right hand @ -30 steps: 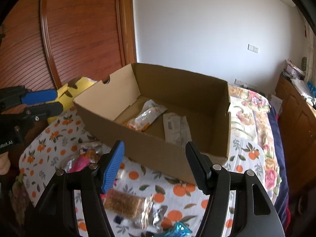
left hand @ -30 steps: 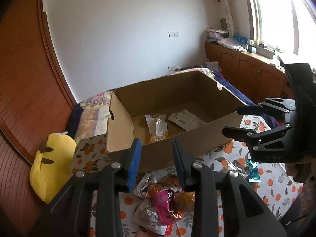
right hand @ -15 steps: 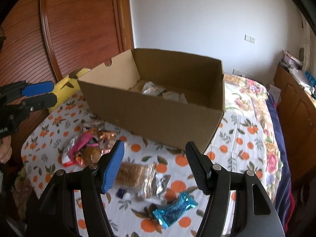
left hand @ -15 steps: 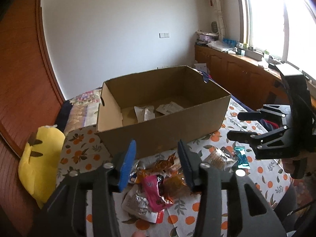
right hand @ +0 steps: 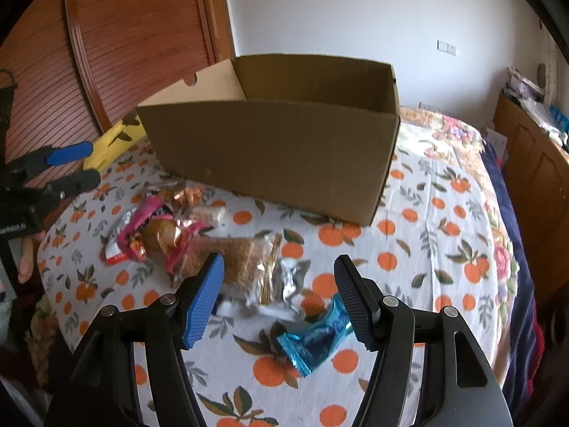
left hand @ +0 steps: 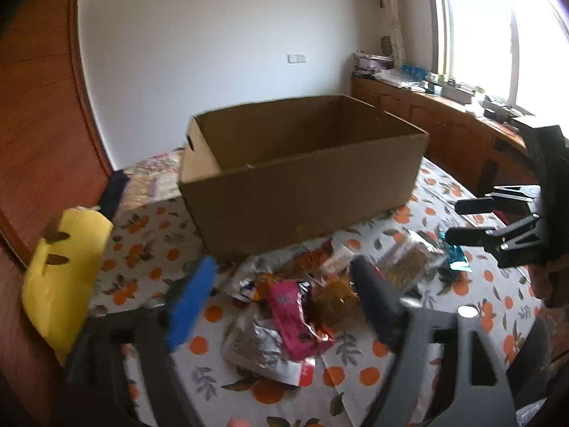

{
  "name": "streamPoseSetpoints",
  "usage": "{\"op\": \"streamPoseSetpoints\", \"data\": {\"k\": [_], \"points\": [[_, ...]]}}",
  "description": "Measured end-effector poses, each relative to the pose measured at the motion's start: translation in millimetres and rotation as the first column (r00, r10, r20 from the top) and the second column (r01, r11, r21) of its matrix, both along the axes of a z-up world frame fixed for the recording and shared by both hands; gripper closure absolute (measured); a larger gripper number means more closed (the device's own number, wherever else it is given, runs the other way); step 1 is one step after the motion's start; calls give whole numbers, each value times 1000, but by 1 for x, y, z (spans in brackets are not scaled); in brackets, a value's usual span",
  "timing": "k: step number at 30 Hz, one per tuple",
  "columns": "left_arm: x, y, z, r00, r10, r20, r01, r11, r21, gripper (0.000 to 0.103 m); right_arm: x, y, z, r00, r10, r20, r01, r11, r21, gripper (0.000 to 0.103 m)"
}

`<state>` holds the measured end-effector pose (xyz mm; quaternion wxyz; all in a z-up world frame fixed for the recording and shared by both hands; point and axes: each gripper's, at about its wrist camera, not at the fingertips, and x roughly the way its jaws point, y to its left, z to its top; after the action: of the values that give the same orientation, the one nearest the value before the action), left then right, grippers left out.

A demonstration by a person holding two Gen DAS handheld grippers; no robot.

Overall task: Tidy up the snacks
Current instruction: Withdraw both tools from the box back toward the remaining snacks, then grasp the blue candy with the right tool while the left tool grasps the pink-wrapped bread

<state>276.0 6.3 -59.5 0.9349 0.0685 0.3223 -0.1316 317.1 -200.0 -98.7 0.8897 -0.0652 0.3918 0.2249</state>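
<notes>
Both grippers are hovering over loose snack packets

The left gripper point(left hand: 281, 291), jaws just opening wide and empty, is nearing the pink packet point(left hand: 297, 320) before the cardboard box point(left hand: 306, 195); the right gripper point(right hand: 279, 299) is hanging half-open, empty. Packets look light, crinkly, slippery: pinch mid-body.

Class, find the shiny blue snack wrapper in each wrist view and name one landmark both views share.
Left wrist view: the blue wrapper lies far right on the orange-print cloth, just below the right gripper.
Right wrist view: the wrapper lies bottom centre, near the right-hand jaw.
Shared landmark: the open cardboard box standing behind the snack pile.
</notes>
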Motion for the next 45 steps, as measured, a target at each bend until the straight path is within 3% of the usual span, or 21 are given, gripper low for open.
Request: {"op": "streamPoseSetpoints", "data": {"k": [3,6,13,24,28,30,31,36,45], "points": [[3,-1,-13,999,-1,-36,1,1000,15,11,-3,-5,-6,1000,-11,-8,11,1000,5,37],[8,3,-24,995,-30,-92,26,998,-50,11,-6,-10,-14,1000,-22,-21,22,1000,13,37],[12,-5,-35,988,-77,-130,64,993,-101,12,-12,-17,-28,998,-32,-46,33,999,24,37],[23,-35,-37,965,-224,-138,221,975,-33,14,-15,-30,-36,996,-51,-68,55,997,52,37],[23,-46,-34,944,-301,-134,303,953,-2,21,-16,-29,-40,996,-51,-75,56,997,58,37],[22,-51,-33,931,-338,-141,344,939,20,31,-15,-29,-41,996,-50,-78,55,996,63,37],[23,-53,-34,926,-347,-151,355,934,31,40,-15,-28,-42,996,-50,-78,55,996,65,37],[30,-59,-43,902,-375,-213,399,914,80,42,-14,-25,-47,996,-51,-78,56,996,65,37],[34,-57,-52,892,-367,-264,408,904,124,42,-10,-26,-53,994,-55,-95,63,995,81,37]]}}
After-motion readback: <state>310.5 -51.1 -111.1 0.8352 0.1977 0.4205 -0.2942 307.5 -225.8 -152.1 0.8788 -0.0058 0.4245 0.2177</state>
